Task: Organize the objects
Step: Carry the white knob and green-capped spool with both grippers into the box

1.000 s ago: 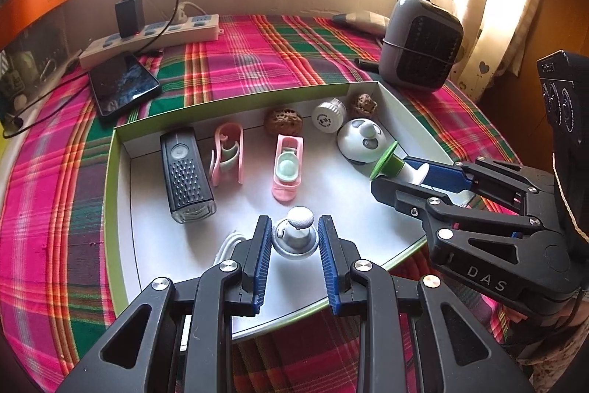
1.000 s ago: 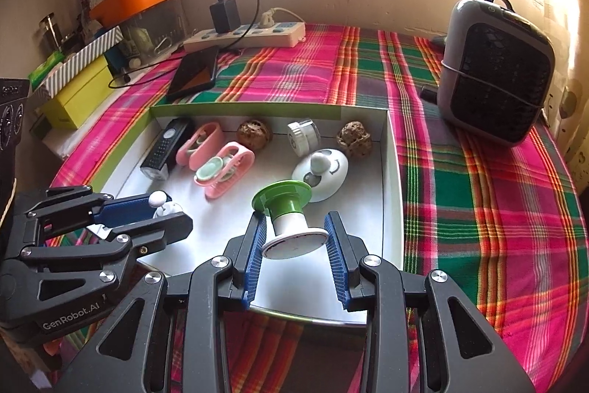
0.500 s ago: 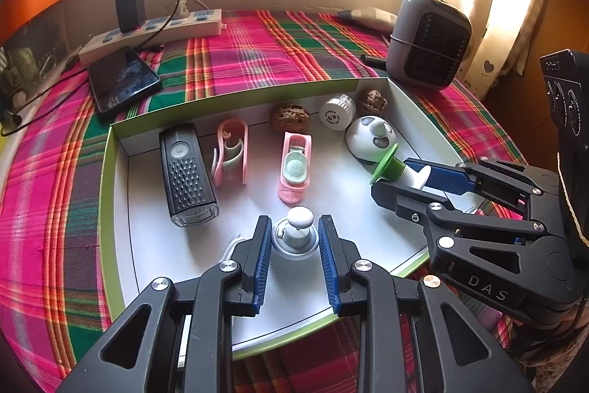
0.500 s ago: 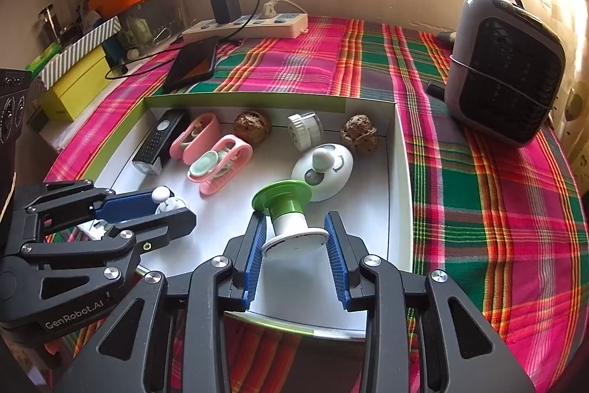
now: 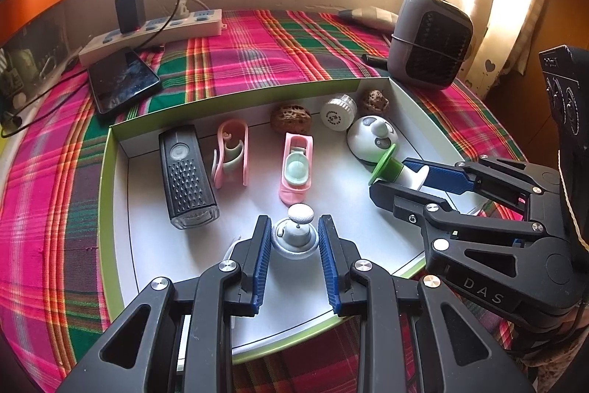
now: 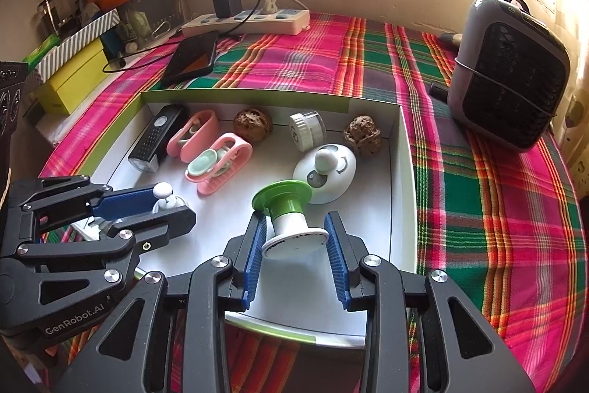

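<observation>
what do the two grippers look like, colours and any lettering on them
Both are black plastic linkage frames with silver pivot screws and ribbed blue pads lining the jaws. The left gripper carries white "GenRobot.AI" lettering, read from the right wrist view. The right gripper shows "DAS" in the left wrist view.

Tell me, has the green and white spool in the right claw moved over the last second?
No. In the right wrist view the green and white spool sits between the same claw pads, just in front of the white egg-shaped gadget in the tray, as before.
</observation>
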